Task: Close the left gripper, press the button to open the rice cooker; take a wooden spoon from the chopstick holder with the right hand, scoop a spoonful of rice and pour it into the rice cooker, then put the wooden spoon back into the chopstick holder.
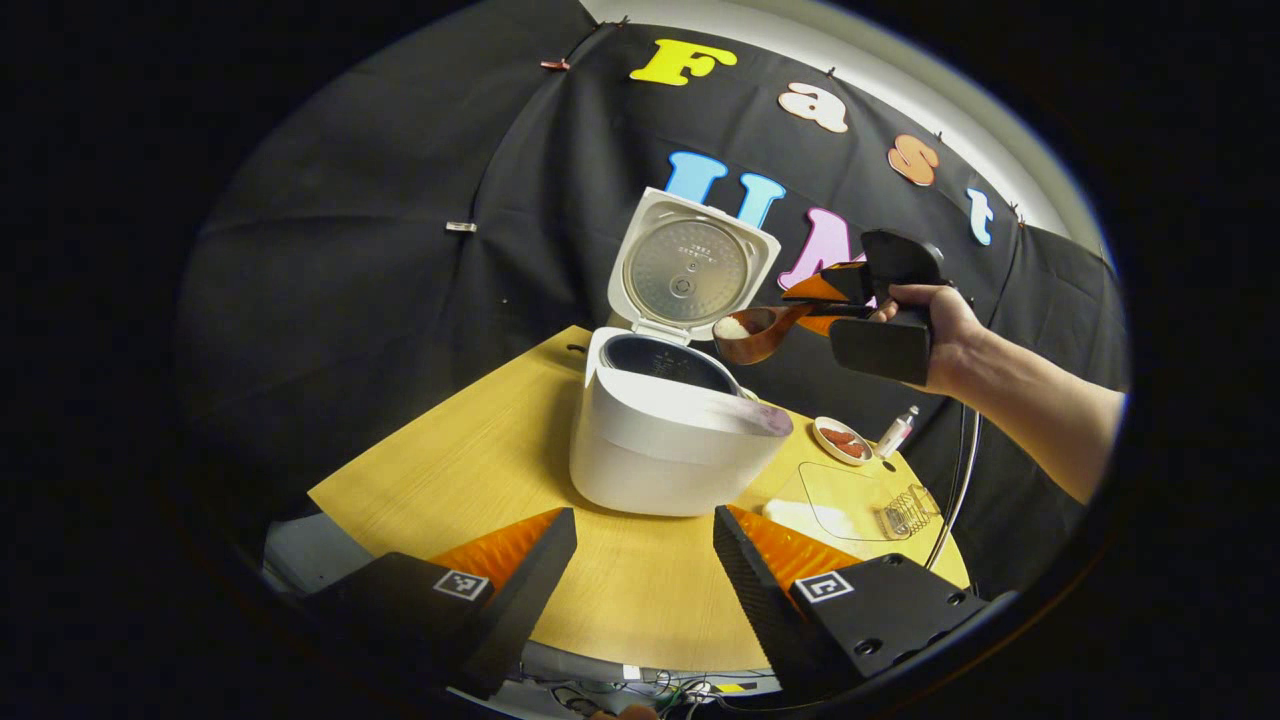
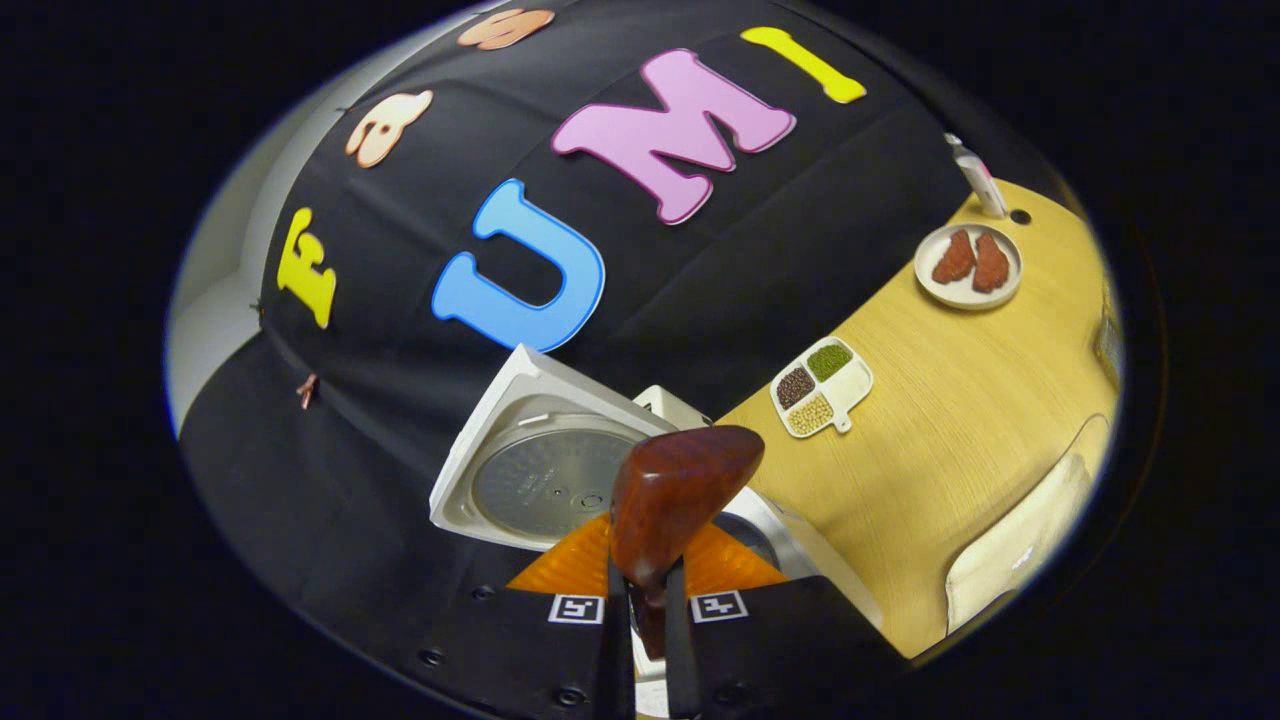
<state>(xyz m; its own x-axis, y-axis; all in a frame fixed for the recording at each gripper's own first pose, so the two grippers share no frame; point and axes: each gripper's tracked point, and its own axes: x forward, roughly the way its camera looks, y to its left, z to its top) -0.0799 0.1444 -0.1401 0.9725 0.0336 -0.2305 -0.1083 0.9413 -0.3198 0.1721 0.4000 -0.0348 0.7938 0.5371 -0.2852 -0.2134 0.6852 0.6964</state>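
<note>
right gripper point(image 2: 648, 600) clamps the wooden spoon point(image 1: 760, 330), its bowl holding rice, above the open rice cooker point(image 1: 665, 440) mid-bench; left gripper point(image 1: 640, 570) spread wide, empty.

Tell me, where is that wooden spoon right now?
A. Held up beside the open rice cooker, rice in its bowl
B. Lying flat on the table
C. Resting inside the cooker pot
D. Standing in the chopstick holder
A: the right gripper clamps the wooden spoon, white rice in its bowl, beside the open rice cooker.
</note>
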